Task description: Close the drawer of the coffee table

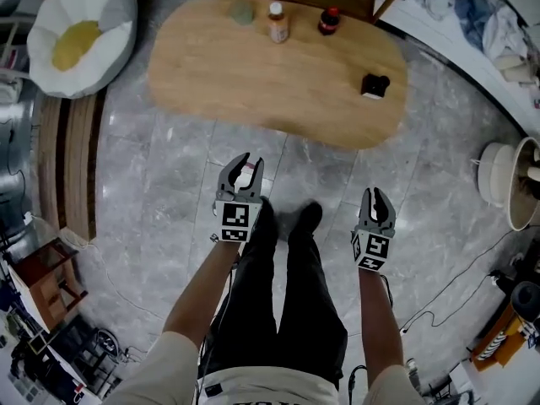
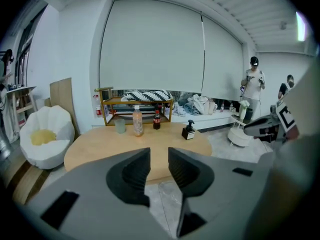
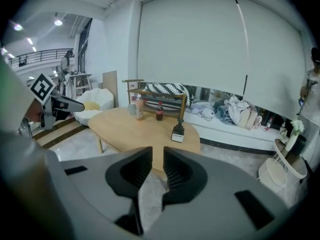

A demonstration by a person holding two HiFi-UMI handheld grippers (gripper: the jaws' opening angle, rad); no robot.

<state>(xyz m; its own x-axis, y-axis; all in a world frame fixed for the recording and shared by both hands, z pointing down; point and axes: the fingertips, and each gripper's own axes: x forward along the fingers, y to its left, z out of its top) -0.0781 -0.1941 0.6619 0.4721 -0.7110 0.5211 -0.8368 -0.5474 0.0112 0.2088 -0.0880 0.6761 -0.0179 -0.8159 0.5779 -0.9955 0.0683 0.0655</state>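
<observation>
The oval wooden coffee table stands ahead of me on the grey tiled floor; no drawer shows in any view. On its top are a cup, an orange-drink bottle, a cola bottle and a black pump dispenser. My left gripper and right gripper hang in the air short of the table's near edge, one on each side of my legs. Both are open with a narrow gap and nothing between the pads. The left gripper and the right gripper each look over the table.
A white and yellow beanbag seat sits at the far left beside wooden boards. A white round stand and floor cables lie at the right. A low wooden shelf stands behind the table. A person stands far off.
</observation>
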